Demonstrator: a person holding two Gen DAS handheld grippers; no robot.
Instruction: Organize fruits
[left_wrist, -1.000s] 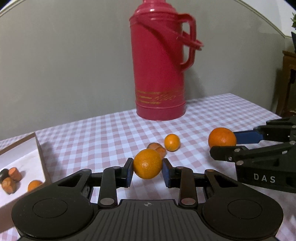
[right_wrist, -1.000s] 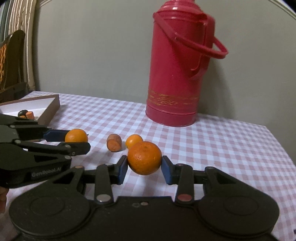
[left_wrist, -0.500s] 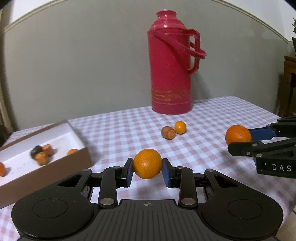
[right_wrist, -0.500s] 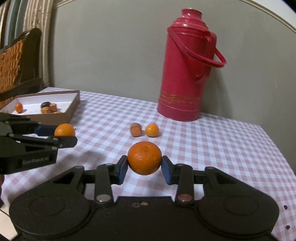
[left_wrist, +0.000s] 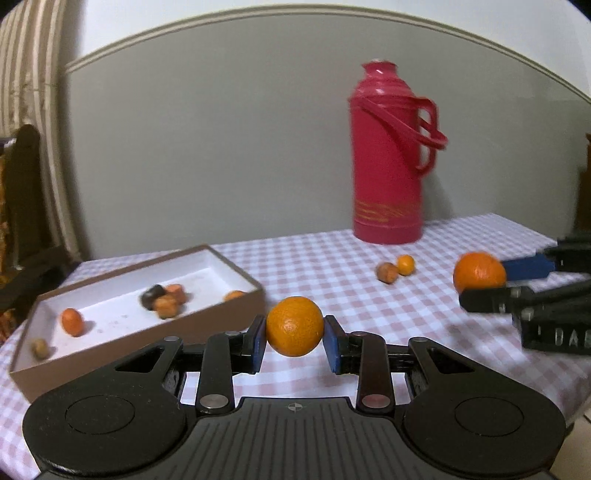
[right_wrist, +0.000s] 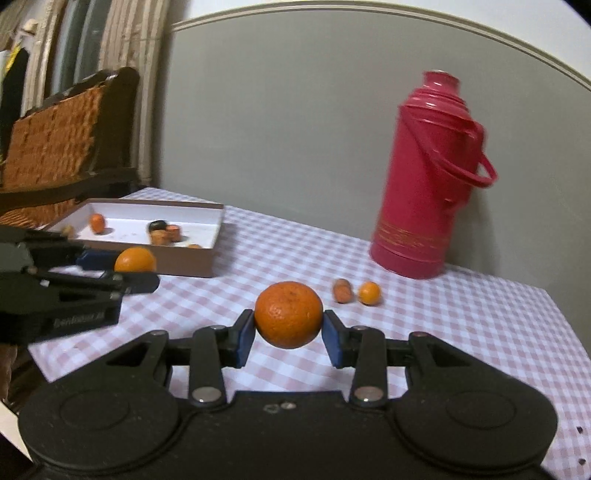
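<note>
My left gripper (left_wrist: 294, 341) is shut on an orange (left_wrist: 294, 325) and holds it above the checked tablecloth, just right of the brown box (left_wrist: 147, 332). It also shows at the left of the right wrist view (right_wrist: 135, 267). My right gripper (right_wrist: 288, 332) is shut on a second orange (right_wrist: 288, 314), held above the table; it shows at the right of the left wrist view (left_wrist: 479, 272). The white-lined box holds several small fruits (left_wrist: 164, 297). A small orange (left_wrist: 405, 264) and a brownish fruit (left_wrist: 386, 272) lie on the cloth.
A tall red thermos flask (left_wrist: 388, 155) stands at the back of the table by the grey wall. A wicker chair (right_wrist: 62, 147) stands beyond the box at the left. The table's right edge (right_wrist: 569, 332) is close.
Both grippers have pulled back and up from the table with their oranges. The view has swung left, bringing the whole box into sight. The two loose fruits now lie farther off.
</note>
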